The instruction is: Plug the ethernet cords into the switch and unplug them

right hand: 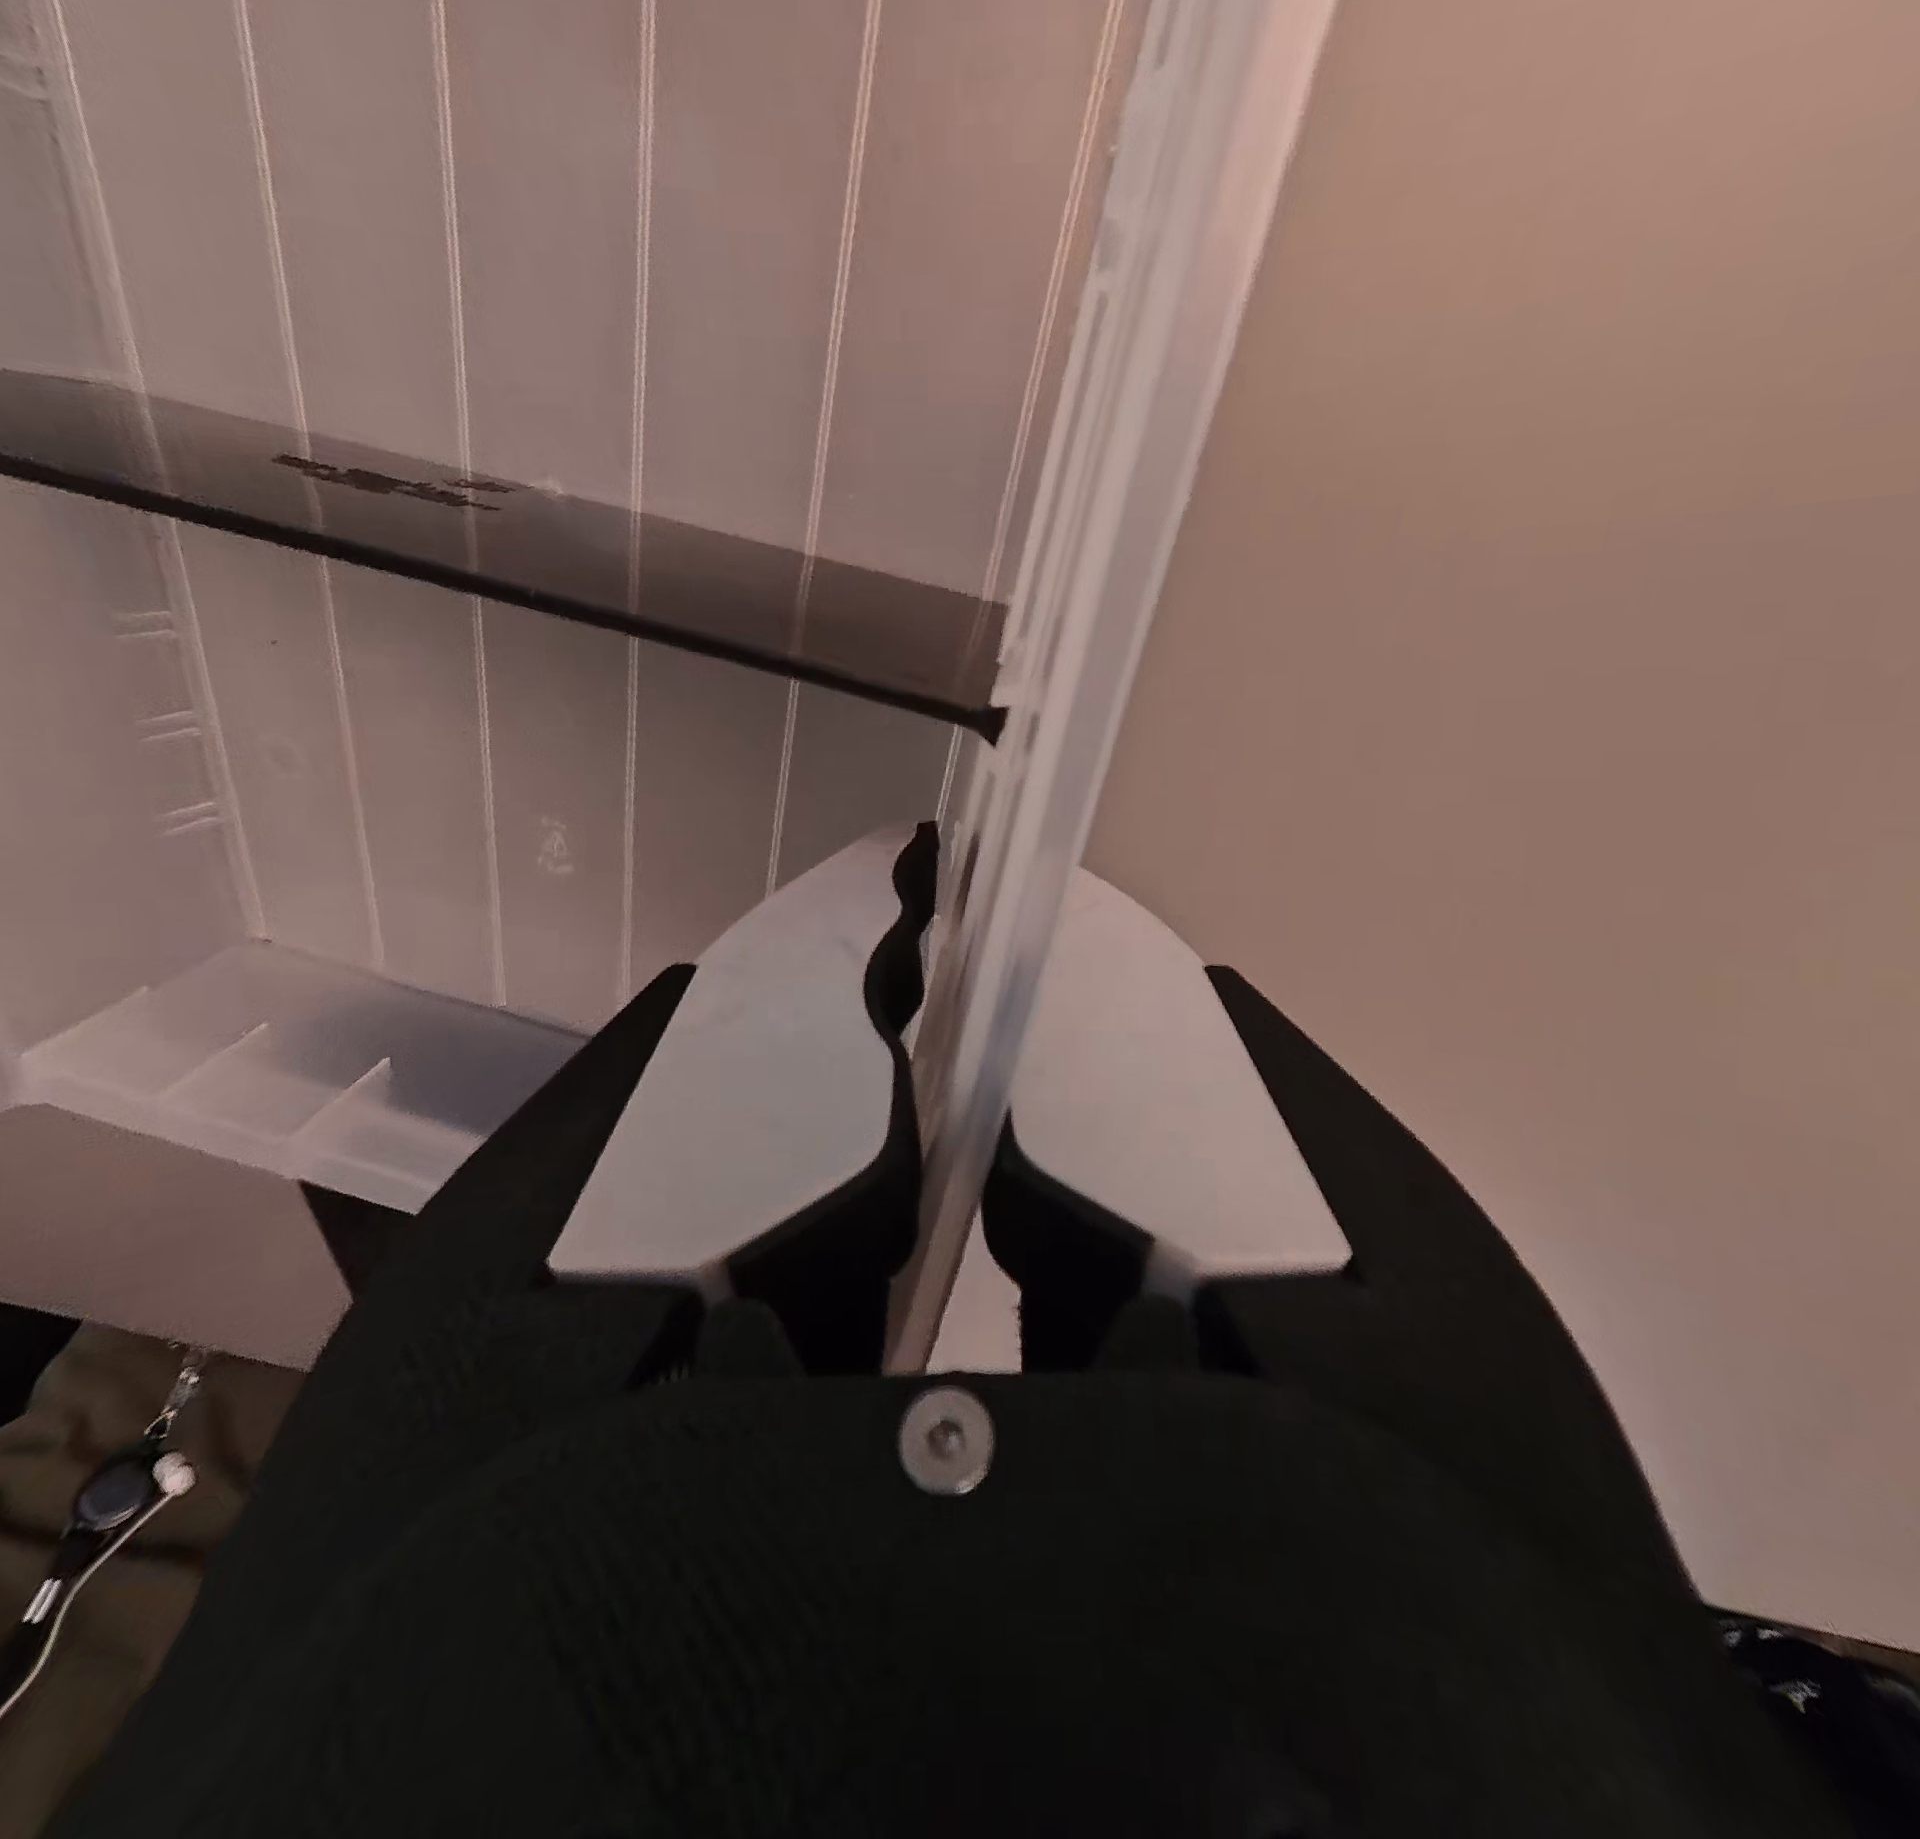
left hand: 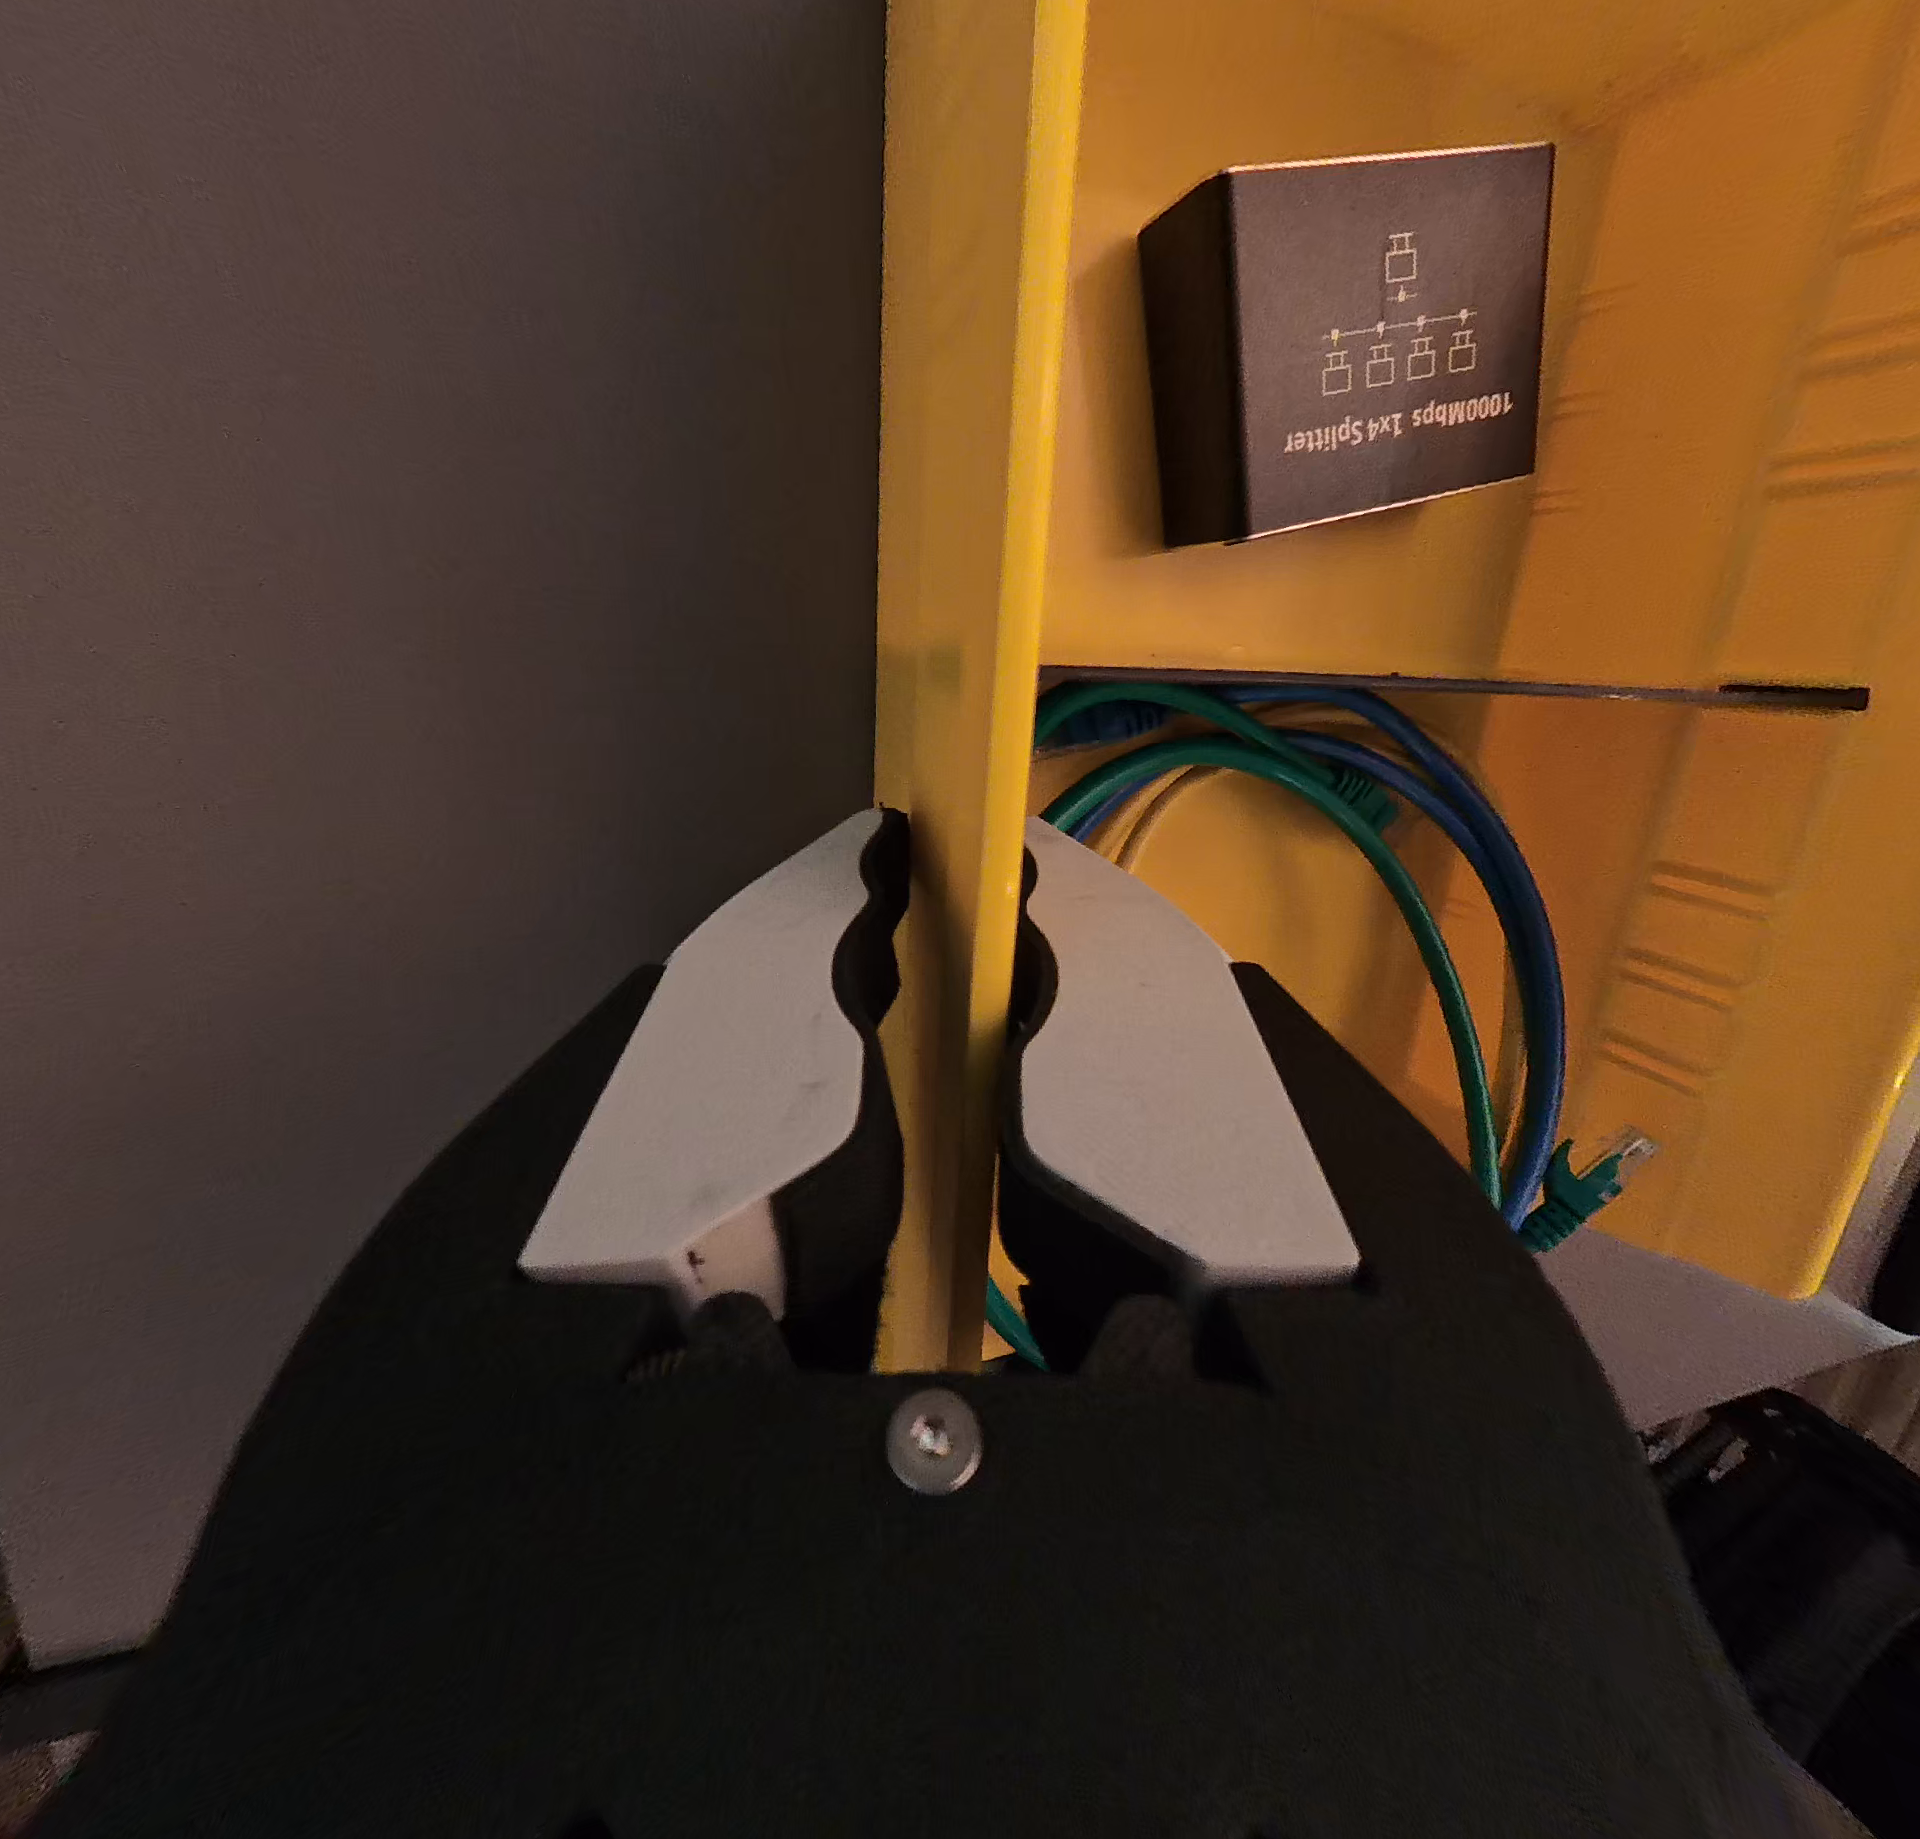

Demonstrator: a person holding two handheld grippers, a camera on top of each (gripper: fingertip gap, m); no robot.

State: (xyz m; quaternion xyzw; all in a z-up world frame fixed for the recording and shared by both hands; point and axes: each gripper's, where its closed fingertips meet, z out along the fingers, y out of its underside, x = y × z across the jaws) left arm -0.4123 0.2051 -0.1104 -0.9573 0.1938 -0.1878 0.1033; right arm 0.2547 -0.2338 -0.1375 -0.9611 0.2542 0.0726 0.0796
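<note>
The black switch box (left hand: 1351, 335) lies inside a yellow bin (left hand: 1299, 44). Below a thin black divider (left hand: 1455, 690), green ethernet cords (left hand: 1455, 958) and blue ethernet cords (left hand: 1543, 916) lie coiled, none plugged into the switch. One clear plug with a green boot (left hand: 1605, 1166) lies loose at the right. My left gripper (left hand: 961, 833) is shut on the yellow bin's left wall (left hand: 987, 439). My right gripper (right hand: 997, 854) is shut on the rim (right hand: 1143, 439) of a clear ribbed plastic bin (right hand: 520, 231).
A grey surface (left hand: 416, 542) lies left of the yellow bin. A black strip (right hand: 520, 574) crosses the clear bin, and a small clear compartment tray (right hand: 260, 1062) sits at its lower left. Olive cloth with a lanyard and white cord (right hand: 104, 1498) lies at bottom left. Across from one pair of fingers to the other is roughly 80 centimeters.
</note>
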